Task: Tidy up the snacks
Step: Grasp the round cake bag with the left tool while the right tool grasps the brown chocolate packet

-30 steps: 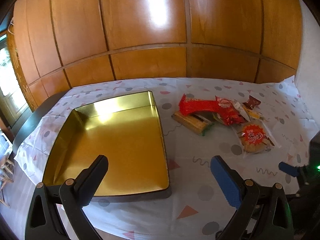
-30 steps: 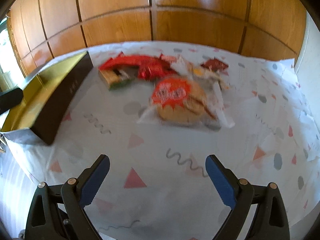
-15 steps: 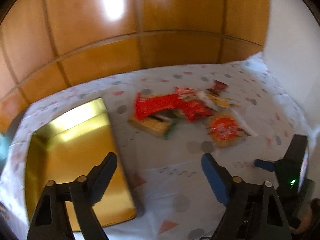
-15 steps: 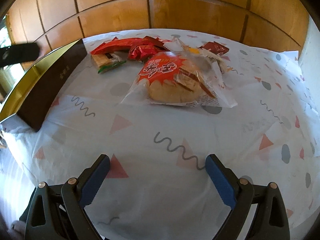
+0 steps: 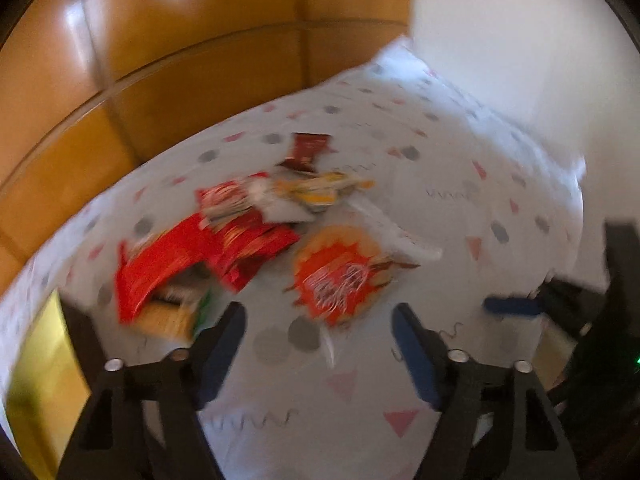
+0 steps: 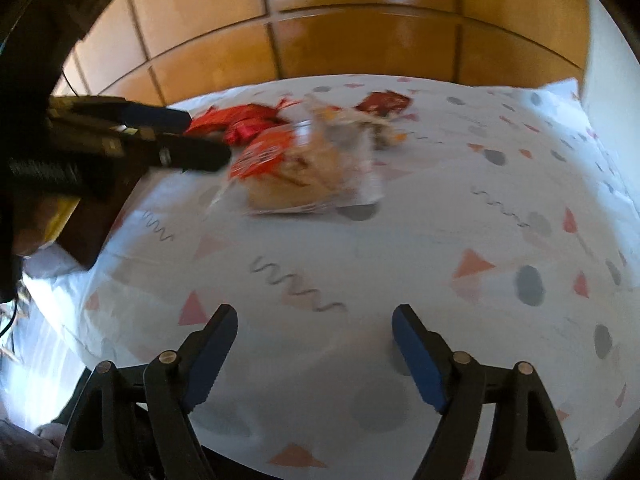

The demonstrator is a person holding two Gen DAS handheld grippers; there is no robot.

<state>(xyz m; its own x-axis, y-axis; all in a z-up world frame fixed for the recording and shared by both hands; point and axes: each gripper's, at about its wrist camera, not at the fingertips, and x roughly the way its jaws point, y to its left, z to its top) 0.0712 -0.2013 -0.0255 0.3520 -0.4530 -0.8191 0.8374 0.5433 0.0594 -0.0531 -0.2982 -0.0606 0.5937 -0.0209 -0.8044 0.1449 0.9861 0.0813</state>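
Observation:
A pile of snacks lies on the patterned tablecloth [image 6: 400,248]: a round pastry in a clear pack with an orange label [image 5: 340,272] [image 6: 304,168], red packets [image 5: 168,260] [image 6: 240,120], a cracker pack [image 5: 168,316], a yellow packet [image 5: 320,192] and a small brown packet [image 5: 308,148] [image 6: 382,102]. My left gripper [image 5: 318,320] hovers just short of the pastry, jaws apart, nothing between them. My right gripper [image 6: 314,314] is over bare cloth in front of the pastry, its jaws closing on nothing. The left gripper's fingers [image 6: 188,156] reach in beside the red packets.
The gold tin [image 5: 40,380] stands left of the pile, and its dark outer wall [image 6: 92,224] shows in the right wrist view. Wooden panels [image 6: 360,40] rise behind the table and a white wall [image 5: 520,60] to the right. One blue finger of the right gripper [image 5: 512,306] shows at the right.
The left wrist view has swung right from the tin to the snack pile and rolled. Both grippers' jaws have narrowed. The left gripper has come into the right wrist view near the red packets.

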